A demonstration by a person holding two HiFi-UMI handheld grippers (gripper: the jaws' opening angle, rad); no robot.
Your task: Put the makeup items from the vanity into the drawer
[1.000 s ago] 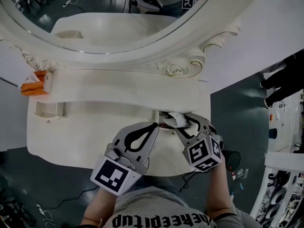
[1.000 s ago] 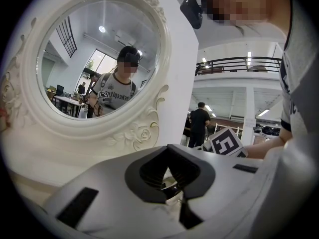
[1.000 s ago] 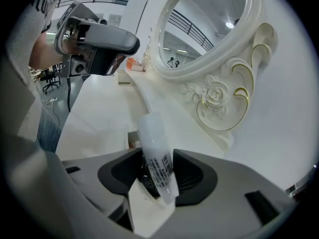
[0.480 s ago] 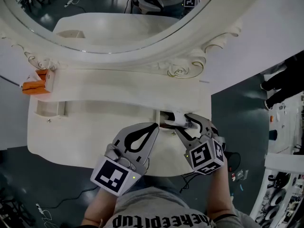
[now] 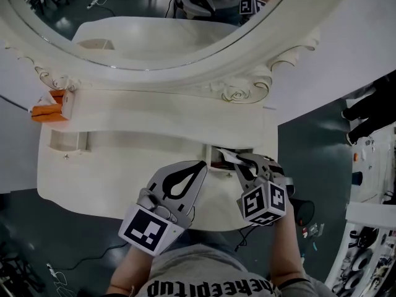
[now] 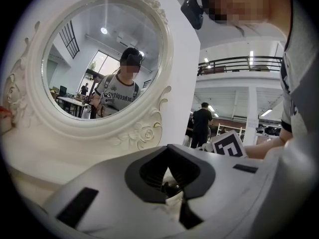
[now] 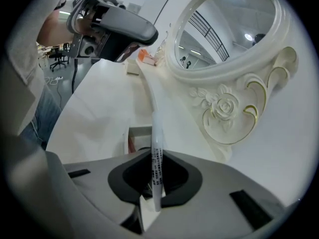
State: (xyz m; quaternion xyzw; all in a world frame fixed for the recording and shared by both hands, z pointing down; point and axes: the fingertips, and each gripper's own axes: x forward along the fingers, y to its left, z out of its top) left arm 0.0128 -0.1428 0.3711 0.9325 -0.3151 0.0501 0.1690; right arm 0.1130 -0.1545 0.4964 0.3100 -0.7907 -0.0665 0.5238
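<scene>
Two claws hover at the front of the vanity (image 5: 124,144). My left claw (image 5: 199,166) has its jaws together and holds nothing. Just to its right, my right claw (image 5: 241,161) is closing on the slim white makeup pen (image 7: 156,156), its pads pressing on it. The pen pokes out past the tips, over the open drawer (image 5: 215,156).

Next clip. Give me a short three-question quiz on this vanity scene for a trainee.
1. What stands between the right gripper's jaws? A) a brush B) a white pen C) nothing
2. True or false: the left gripper holds a makeup item.
3. At which end of the vanity does the orange box lie?

Key
1. B. The jaws are closing, with the pen between them.
2. False. Its jaws are together and empty.
3. The left end, beside the mirror frame.
</scene>
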